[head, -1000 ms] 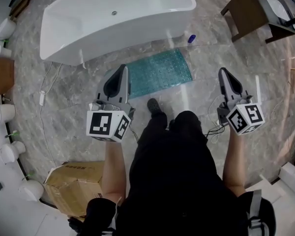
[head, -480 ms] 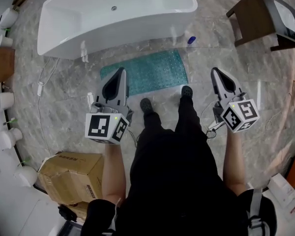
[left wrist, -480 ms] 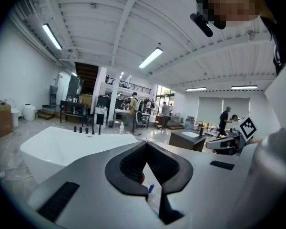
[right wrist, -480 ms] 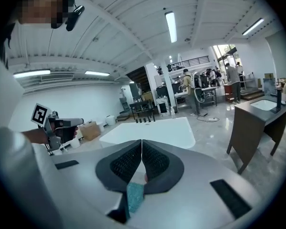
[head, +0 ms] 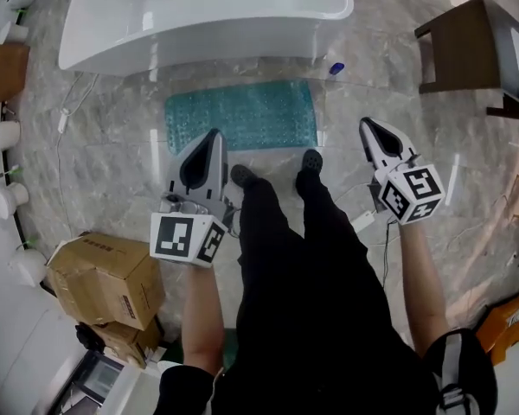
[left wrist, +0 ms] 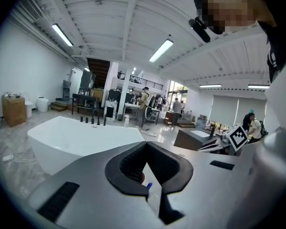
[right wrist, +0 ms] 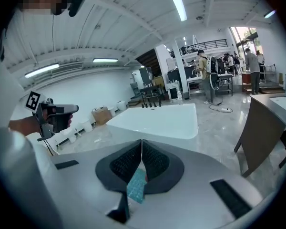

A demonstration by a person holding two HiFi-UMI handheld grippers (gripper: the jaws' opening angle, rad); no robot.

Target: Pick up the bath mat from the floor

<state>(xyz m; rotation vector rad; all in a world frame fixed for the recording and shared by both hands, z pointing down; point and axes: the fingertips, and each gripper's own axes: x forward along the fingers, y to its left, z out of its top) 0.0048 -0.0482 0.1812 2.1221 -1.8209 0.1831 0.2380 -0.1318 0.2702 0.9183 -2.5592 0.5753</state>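
The bath mat [head: 242, 115] has come nearer to me; left claw [head: 214, 134] and right claw [head: 364, 123] are closed, so I should open them before reaching its near edge.

Bathtub [head: 199, 15] far; bath mat [head: 240, 116] flat on floor just near of it. Shoes [head: 311, 160] at mat's near edge. Left gripper [head: 214, 134] above mat's near-left part, right gripper [head: 366, 124] right of mat. Cardboard boxes [head: 104, 275] near left, wooden stand [head: 463, 46] far right.

Marble floor [head: 112, 171] bears bath mat [head: 242, 115], bathtub [head: 199, 15], boxes [head: 104, 279].
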